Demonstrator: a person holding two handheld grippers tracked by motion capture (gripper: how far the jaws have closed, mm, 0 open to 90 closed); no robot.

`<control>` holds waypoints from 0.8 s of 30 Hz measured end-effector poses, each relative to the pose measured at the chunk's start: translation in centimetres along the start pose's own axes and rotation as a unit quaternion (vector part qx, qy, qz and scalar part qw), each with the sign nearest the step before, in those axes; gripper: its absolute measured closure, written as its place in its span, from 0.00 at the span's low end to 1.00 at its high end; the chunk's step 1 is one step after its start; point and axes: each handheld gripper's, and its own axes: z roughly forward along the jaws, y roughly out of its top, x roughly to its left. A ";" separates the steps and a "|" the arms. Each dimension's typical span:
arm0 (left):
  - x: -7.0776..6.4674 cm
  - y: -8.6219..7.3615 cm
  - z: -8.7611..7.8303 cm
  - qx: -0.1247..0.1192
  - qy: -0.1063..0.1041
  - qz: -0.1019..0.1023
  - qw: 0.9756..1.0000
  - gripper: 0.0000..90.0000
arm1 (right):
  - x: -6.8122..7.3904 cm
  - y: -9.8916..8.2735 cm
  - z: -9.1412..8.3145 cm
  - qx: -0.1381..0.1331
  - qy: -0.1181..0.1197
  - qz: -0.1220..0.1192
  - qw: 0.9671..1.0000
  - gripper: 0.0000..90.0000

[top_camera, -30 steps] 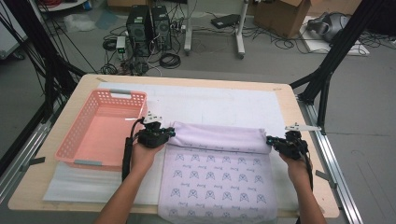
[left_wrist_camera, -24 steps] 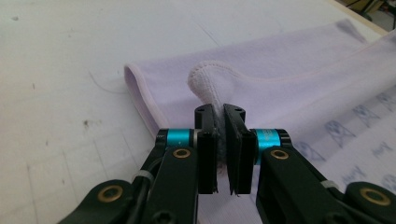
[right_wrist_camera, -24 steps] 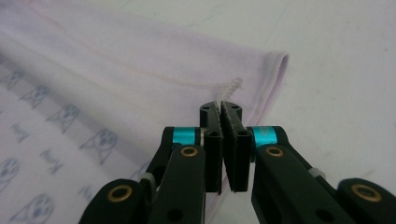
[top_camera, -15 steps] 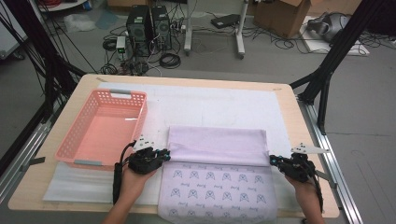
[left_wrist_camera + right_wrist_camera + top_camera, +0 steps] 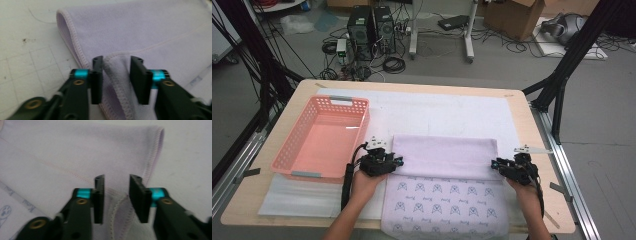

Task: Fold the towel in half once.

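A lilac towel (image 5: 444, 156) lies on the table, its far part folded over toward me so the plain side covers the printed side (image 5: 442, 205). My left gripper (image 5: 398, 161) sits at the folded flap's left corner and my right gripper (image 5: 496, 164) at its right corner. In the left gripper view the jaws (image 5: 116, 62) have just been opening, and the stitched corner of the towel (image 5: 150, 30) lies loose between them. The right gripper view shows the same: jaws (image 5: 116, 180) just opened, with the towel's hem (image 5: 75, 150) lying slack in the gap.
A pink plastic basket (image 5: 297, 150) stands left of the towel, close to my left hand. A white mat (image 5: 437, 107) covers the wooden table behind the towel. Black frame posts (image 5: 562, 90) rise at the table's right; cables and computers lie on the floor beyond.
Both hands drew the towel's far edge toward me and down, laying the rolled fold flat over the printed part. Both pairs of jaws then opened and let go of the corners.
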 end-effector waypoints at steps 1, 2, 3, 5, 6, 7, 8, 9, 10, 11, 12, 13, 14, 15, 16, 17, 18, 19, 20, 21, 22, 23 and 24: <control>-0.1 -0.2 -0.1 -0.001 0.003 0.001 1.000 0.82 | 0.0 -0.1 0.2 0.003 0.004 -0.003 1.000 0.87; -0.1 -0.3 -0.2 -0.003 0.006 0.003 1.000 0.89 | 0.2 -0.2 0.2 0.007 0.005 -0.008 1.000 0.91; -0.1 -0.4 -0.3 -0.005 0.002 0.004 1.000 0.91 | 0.2 -0.4 0.1 0.007 0.002 -0.016 1.000 0.91; -0.3 -0.5 -0.5 -0.010 -0.002 0.012 1.000 0.93 | 0.3 -0.6 -0.2 0.001 0.003 -0.020 1.000 0.93; -0.4 -0.6 -0.7 -0.014 -0.007 0.011 1.000 0.93 | 0.4 -0.6 -0.5 -0.002 0.003 -0.019 1.000 0.93; -0.5 -0.7 -0.9 -0.021 -0.011 0.008 1.000 0.93 | 0.4 -0.7 -0.8 -0.004 0.004 -0.019 1.000 0.93; -0.6 -0.8 -1.2 -0.026 -0.018 0.006 0.999 0.93 | 0.4 -0.8 -1.0 -0.008 0.004 -0.021 1.000 0.93; -0.7 -0.9 -1.5 -0.034 -0.022 0.006 0.999 0.93 | 0.5 -0.9 -1.2 -0.009 0.005 -0.021 1.000 0.93; -0.7 -1.0 -1.9 -0.038 -0.025 0.009 0.999 0.93 | 0.5 -1.0 -1.4 -0.010 0.008 -0.021 1.000 0.93; -0.8 -1.2 -2.2 -0.042 -0.029 0.014 0.999 0.93 | 0.6 -1.2 -1.6 -0.012 0.009 -0.022 1.000 0.93; -0.8 -1.4 -2.5 -0.046 -0.031 0.017 0.998 0.93 | 0.7 -1.3 -1.8 -0.012 0.010 -0.025 1.000 0.93; -0.9 -1.6 -2.8 -0.050 -0.035 0.021 0.998 0.93 | 0.8 -1.4 -2.0 -0.016 0.013 -0.028 0.999 0.93; -1.0 -1.8 -3.1 -0.053 -0.039 0.025 0.998 0.93 | 1.0 -1.6 -2.2 -0.015 0.014 -0.031 0.999 0.93; -1.0 -1.9 -3.4 -0.057 -0.043 0.028 0.997 0.93 | 1.1 -1.7 -2.4 -0.017 0.016 -0.033 0.999 0.93; -1.0 -2.1 -3.6 -0.062 -0.047 0.033 0.996 0.93 | 1.2 -1.8 -2.6 -0.017 0.018 -0.035 0.999 0.93; -1.1 -2.3 -3.9 -0.068 -0.049 0.038 0.996 0.93 | 1.3 -2.0 -2.8 -0.018 0.020 -0.037 0.999 0.94; -1.2 -2.5 -4.1 -0.071 -0.053 0.039 0.995 0.92 | 1.4 -2.1 -2.9 -0.018 0.020 -0.040 0.999 0.94; -1.2 -2.7 -4.3 -0.073 -0.053 0.040 0.995 0.92 | 1.5 -2.3 -3.0 -0.016 0.023 -0.043 0.999 0.94; -1.2 -2.9 -4.5 -0.073 -0.055 0.040 0.995 0.92 | 1.6 -2.4 -3.2 -0.015 0.022 -0.049 0.998 0.94; -1.2 -3.1 -4.6 -0.073 -0.059 0.039 0.995 0.92 | 1.7 -2.7 -3.4 -0.013 0.023 -0.049 0.998 0.94; -1.2 -3.3 -4.6 -0.074 -0.060 0.037 0.995 0.92 | 1.8 -2.9 -3.6 -0.013 0.024 -0.047 0.999 0.94; -1.3 -3.6 -4.7 -0.074 -0.060 0.034 0.995 0.92 | 1.8 -3.1 -3.7 -0.013 0.025 -0.047 0.998 0.94; -1.4 -3.8 -4.7 -0.074 -0.060 0.033 0.995 0.92 | 1.8 -3.3 -3.9 -0.014 0.027 -0.048 0.998 0.94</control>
